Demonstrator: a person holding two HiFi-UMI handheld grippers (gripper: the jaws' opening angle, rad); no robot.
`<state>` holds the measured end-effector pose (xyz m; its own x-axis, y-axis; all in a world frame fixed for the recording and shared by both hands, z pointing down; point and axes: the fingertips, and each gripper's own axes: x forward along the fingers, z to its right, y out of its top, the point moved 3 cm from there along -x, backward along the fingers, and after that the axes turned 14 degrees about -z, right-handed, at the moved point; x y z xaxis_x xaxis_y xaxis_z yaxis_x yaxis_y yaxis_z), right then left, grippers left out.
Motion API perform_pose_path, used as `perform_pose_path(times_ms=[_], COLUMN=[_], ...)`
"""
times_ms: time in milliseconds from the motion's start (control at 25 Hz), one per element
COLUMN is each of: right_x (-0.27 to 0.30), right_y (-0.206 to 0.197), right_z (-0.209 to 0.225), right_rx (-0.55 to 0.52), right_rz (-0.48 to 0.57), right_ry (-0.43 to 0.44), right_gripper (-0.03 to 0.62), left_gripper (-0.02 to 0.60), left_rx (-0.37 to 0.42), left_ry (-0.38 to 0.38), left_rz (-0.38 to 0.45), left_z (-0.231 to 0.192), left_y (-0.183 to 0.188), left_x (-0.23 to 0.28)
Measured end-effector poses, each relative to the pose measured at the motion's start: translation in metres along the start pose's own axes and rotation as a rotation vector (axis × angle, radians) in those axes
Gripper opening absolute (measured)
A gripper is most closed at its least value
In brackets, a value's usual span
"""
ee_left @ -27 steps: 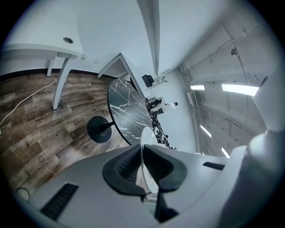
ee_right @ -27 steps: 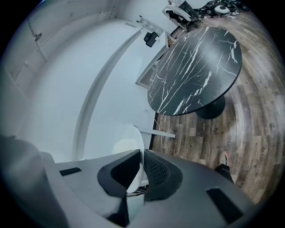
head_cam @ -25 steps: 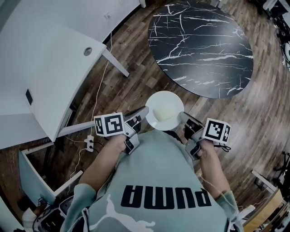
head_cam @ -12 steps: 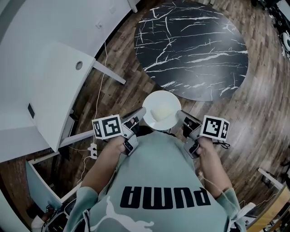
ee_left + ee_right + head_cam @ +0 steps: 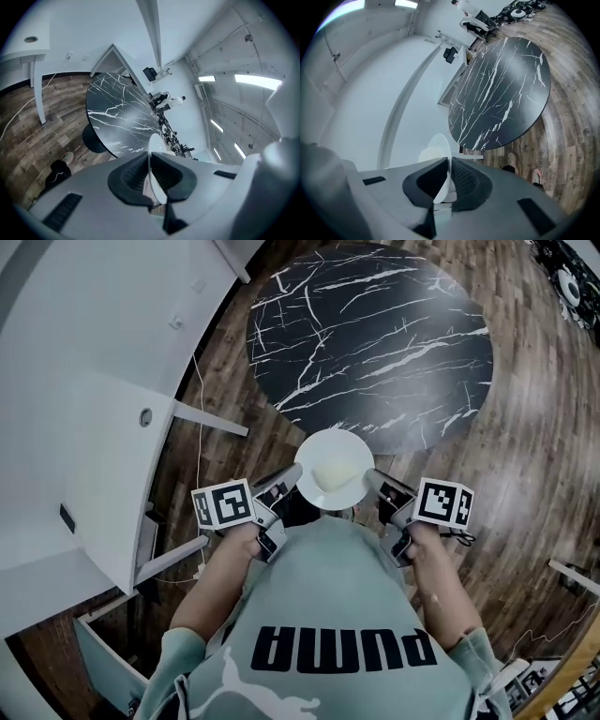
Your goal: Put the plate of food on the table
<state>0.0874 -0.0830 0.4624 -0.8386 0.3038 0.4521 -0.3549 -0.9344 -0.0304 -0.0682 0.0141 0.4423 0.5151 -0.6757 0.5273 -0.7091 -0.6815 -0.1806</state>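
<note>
A white plate [image 5: 334,470] carrying a pale mound of food is held level in front of the person, just short of the near edge of the round black marble table [image 5: 370,338]. My left gripper [image 5: 292,474] is shut on the plate's left rim, and my right gripper [image 5: 372,478] is shut on its right rim. In the left gripper view the plate's thin edge [image 5: 153,164] runs between the dark pads, with the table [image 5: 122,117] ahead. The right gripper view shows the plate [image 5: 440,154] clamped edge-on, the table [image 5: 501,93] beyond it.
A white desk [image 5: 84,409] with slanted legs stands to the left, with cables trailing on the wood floor [image 5: 534,456]. The table's dark pedestal base [image 5: 93,138] and the person's shoes [image 5: 511,161] show below. Equipment sits at the far right corner.
The person has stepped nearer to the marble table, which now lies closer and more central in the head view. Both grippers still hold the plate the same way.
</note>
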Motion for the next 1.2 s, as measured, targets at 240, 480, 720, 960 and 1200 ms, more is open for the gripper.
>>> perform_pose_path(times_ms=[240, 480, 720, 960, 1200], right_x=[0.005, 0.013, 0.025, 0.044, 0.065], right_y=[0.029, 0.060, 0.085, 0.103, 0.114], right_z=[0.001, -0.002, -0.002, 0.011, 0.035], right_rx=[0.064, 0.121, 0.162, 0.202, 0.263], right_rz=[0.088, 0.166, 0.233, 0.287, 0.317], right_ry=[-0.041, -0.092, -0.138, -0.177, -0.219], right_gripper=[0.029, 0.029, 0.031, 0.031, 0.031], left_gripper=[0.023, 0.023, 0.023, 0.023, 0.025], left_rx=[0.042, 0.073, 0.106, 0.146, 0.192], left_ry=[-0.035, -0.073, -0.108, -0.110, -0.082], left_rz=[-0.097, -0.189, -0.266, -0.350, -0.446], left_z=[-0.005, -0.011, -0.020, -0.038, -0.062], left_y=[0.046, 0.093, 0.131, 0.160, 0.177], left_x=[0.021, 0.039, 0.055, 0.074, 0.097])
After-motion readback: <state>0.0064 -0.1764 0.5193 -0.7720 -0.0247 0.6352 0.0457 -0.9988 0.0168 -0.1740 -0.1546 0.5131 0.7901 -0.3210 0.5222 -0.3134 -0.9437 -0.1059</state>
